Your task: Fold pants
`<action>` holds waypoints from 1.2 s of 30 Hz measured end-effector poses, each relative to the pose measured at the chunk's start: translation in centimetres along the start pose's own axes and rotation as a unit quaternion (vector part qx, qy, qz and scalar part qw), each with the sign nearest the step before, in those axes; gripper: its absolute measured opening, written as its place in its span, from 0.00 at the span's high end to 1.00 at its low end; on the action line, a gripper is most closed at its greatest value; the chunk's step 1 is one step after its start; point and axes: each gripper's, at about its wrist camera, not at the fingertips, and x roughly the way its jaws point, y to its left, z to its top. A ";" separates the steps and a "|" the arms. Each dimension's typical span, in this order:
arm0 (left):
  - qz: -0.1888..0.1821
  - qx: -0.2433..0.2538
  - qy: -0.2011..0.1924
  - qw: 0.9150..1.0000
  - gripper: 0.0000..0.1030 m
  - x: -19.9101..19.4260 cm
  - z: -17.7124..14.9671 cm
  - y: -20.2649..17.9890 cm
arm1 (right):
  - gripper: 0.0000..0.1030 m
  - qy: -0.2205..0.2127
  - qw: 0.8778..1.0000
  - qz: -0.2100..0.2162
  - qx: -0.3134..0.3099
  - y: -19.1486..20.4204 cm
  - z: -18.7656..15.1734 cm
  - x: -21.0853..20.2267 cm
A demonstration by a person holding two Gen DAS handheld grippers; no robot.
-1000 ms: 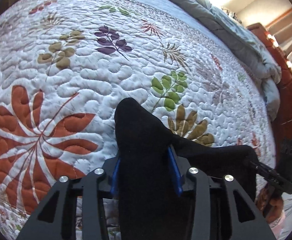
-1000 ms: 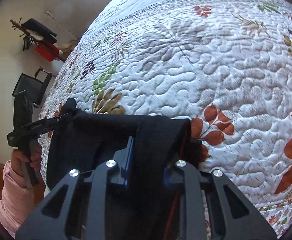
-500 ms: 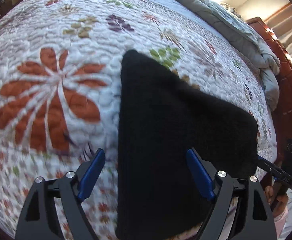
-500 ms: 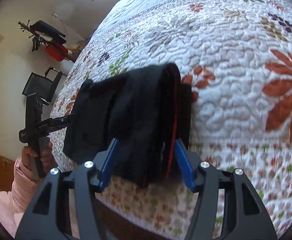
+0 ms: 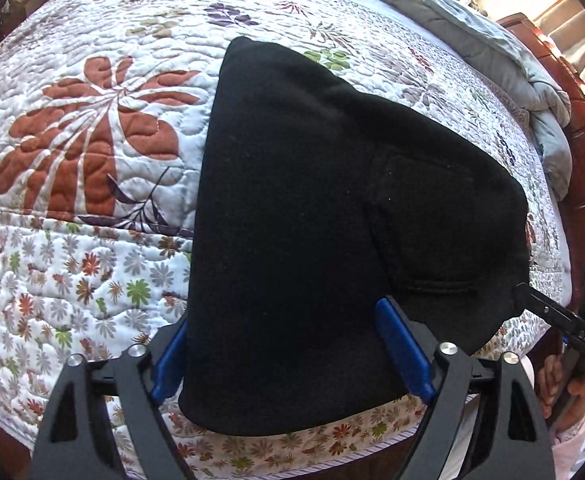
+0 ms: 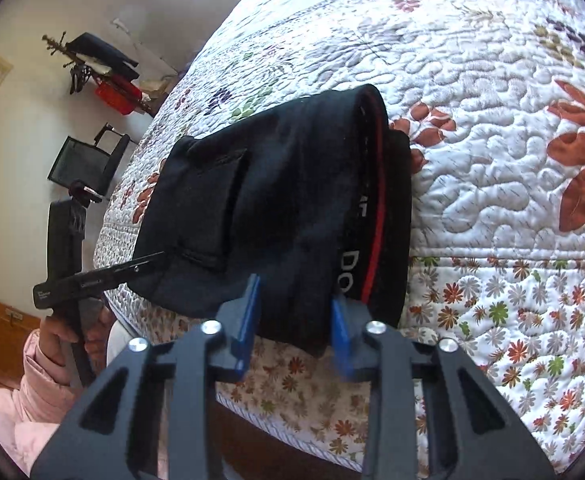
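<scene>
The black pants [image 5: 332,200] lie folded on the quilted bed, their near end hanging over the bed's front edge. My left gripper [image 5: 288,344] stands wide, its jaws closing slightly. Its blue pads [image 5: 404,352] straddle that near end without pinching it. In the right wrist view the pants [image 6: 284,200] show a red-striped waistband [image 6: 376,200] on the right. My right gripper [image 6: 294,320] is closing, and its pads pinch the hanging fold beside the waistband. The left gripper's finger [image 6: 104,274] reaches the pants' left side there.
The white floral quilt [image 5: 92,128] covers the bed, and its flowered border [image 6: 512,300] drops over the front edge. A grey duvet [image 5: 492,40] is bunched at the far right. A black chair [image 6: 88,164] and a coat rack [image 6: 100,68] stand by the wall. A pink sleeve [image 6: 40,376] is at lower left.
Both grippers drew back toward the bed's front edge. The left one let go of the pants and opened wide. The right one opened, then closed again. The pants now lie flat and folded.
</scene>
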 end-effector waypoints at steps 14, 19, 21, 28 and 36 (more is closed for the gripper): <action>-0.005 0.011 -0.004 1.000 0.40 0.4 -0.7 1.1 | 0.87 0.025 0.996 -0.080 -0.001 -1.2 -0.5 1.7; 0.003 0.012 -0.004 1.000 0.40 0.3 -0.7 0.5 | 0.86 0.022 0.996 -0.090 0.007 -1.2 -0.6 1.4; 0.002 0.009 -0.006 1.000 0.39 -0.1 -0.7 0.4 | 0.85 0.023 0.995 -0.098 0.002 -0.8 -0.5 1.4; -0.006 0.005 -0.004 1.000 0.33 -1.6 -1.2 1.3 | 0.51 0.005 0.997 -0.078 0.006 0.3 -0.7 -0.7; 0.008 0.022 -0.001 1.000 0.27 -1.5 -2.5 1.1 | 0.64 0.016 0.996 -0.085 0.018 0.4 -1.3 -0.4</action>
